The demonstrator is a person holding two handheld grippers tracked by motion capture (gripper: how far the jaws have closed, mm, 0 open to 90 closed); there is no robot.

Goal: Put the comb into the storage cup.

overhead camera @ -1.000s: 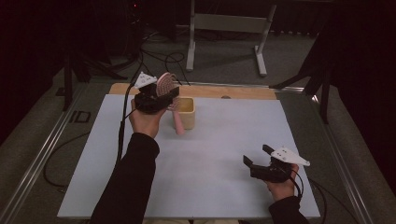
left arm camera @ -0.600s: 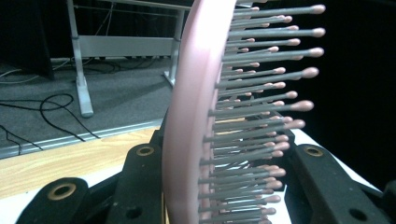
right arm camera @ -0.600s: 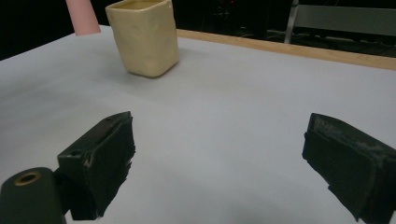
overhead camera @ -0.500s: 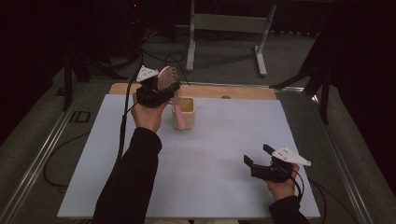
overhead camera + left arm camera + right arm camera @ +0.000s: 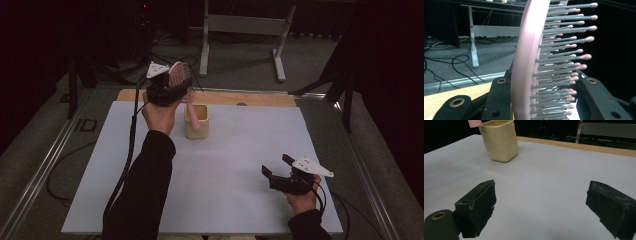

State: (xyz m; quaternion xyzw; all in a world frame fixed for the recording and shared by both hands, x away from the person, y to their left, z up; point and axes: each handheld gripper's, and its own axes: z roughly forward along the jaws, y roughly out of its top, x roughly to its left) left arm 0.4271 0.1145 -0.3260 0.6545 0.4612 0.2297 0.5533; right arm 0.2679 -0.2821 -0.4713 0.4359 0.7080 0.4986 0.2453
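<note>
My left gripper [image 5: 175, 85] is shut on the head of a pink hairbrush [image 5: 179, 76], held up over the far side of the table. The brush handle [image 5: 193, 114] hangs down in front of a cream square cup [image 5: 196, 121]; its tip looks level with the cup's rim. In the left gripper view the brush head [image 5: 529, 65] stands on edge between the two black jaws, bristles [image 5: 564, 50] pointing right. My right gripper [image 5: 276, 168] rests open low over the white mat at the near right, nothing between its jaws. From the right gripper view the cup [image 5: 499, 140] stands ahead at upper left.
A white mat [image 5: 220, 165] covers the table, with a wooden strip [image 5: 250, 98] along its far edge. Beyond it a metal stand [image 5: 240, 30] and loose cables [image 5: 170, 50] lie on the floor. A cable [image 5: 131, 150] trails from my left gripper along the forearm.
My left gripper has lifted the hairbrush a little and carried it slightly away from me, drawing the handle higher at the cup. The right gripper has stayed put.
</note>
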